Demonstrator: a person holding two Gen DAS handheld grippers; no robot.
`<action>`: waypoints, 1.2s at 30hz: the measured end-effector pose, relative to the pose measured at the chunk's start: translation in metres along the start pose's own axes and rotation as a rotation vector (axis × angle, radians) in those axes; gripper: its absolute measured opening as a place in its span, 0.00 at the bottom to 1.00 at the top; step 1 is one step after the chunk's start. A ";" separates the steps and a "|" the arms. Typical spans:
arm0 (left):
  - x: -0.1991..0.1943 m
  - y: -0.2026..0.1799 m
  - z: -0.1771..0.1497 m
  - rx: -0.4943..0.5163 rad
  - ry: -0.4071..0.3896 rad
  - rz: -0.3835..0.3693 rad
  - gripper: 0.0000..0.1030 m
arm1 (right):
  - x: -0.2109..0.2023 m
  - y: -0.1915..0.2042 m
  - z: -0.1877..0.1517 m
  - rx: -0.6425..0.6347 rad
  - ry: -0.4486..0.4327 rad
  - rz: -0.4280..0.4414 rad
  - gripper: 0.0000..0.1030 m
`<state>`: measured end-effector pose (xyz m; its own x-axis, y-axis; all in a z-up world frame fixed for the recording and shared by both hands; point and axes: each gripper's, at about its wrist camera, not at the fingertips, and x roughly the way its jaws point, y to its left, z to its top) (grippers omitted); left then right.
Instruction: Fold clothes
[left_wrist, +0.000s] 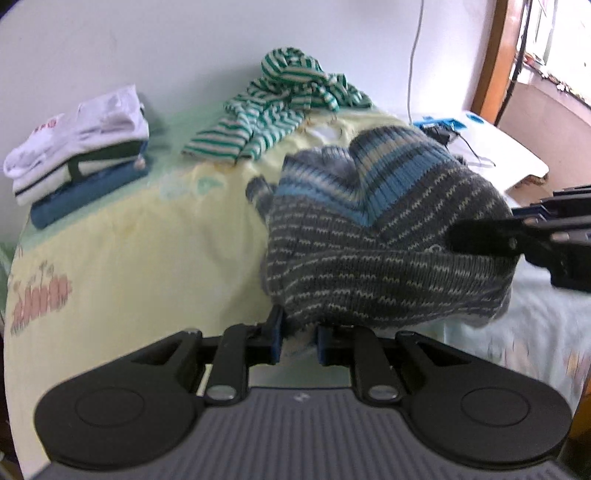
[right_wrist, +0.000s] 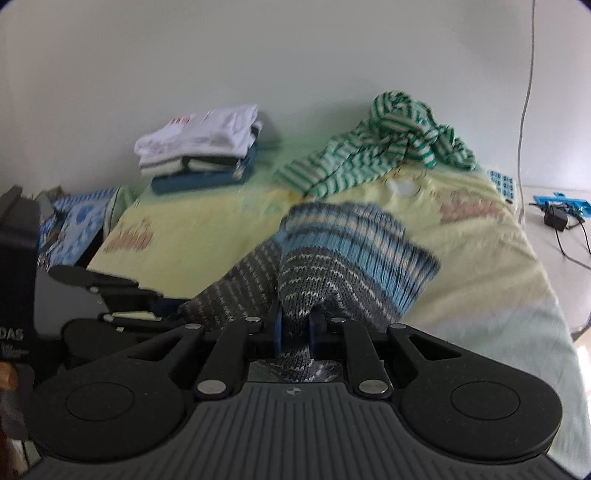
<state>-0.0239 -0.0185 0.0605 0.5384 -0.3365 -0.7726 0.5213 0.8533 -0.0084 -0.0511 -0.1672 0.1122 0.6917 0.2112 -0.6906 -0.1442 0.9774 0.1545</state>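
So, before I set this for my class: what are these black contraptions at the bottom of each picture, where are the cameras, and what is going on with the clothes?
No robot here: a person holds two hand-held grippers, each carrying a camera looking along its fingers. One picture comes from the left gripper, the other from the right gripper. Both are shut on one grey-and-blue knitted sweater, lifted above the yellow bedsheet. On the bed lie a crumpled green striped garment and a stack of folded clothes.

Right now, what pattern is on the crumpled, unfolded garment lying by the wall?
Green and white stripes, clearest in the right wrist view.
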 end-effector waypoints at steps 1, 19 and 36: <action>-0.001 0.001 -0.006 0.008 0.004 0.000 0.14 | 0.001 0.005 -0.007 -0.011 0.019 -0.003 0.14; -0.012 0.037 0.039 0.037 -0.099 0.035 0.75 | -0.006 -0.031 0.028 0.043 -0.020 -0.167 0.60; 0.058 0.010 0.066 0.006 0.026 0.040 0.54 | 0.071 -0.078 0.022 0.238 0.231 -0.198 0.30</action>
<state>0.0562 -0.0560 0.0574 0.5414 -0.2917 -0.7886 0.5037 0.8635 0.0264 0.0247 -0.2287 0.0665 0.5085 0.0411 -0.8601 0.1630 0.9762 0.1430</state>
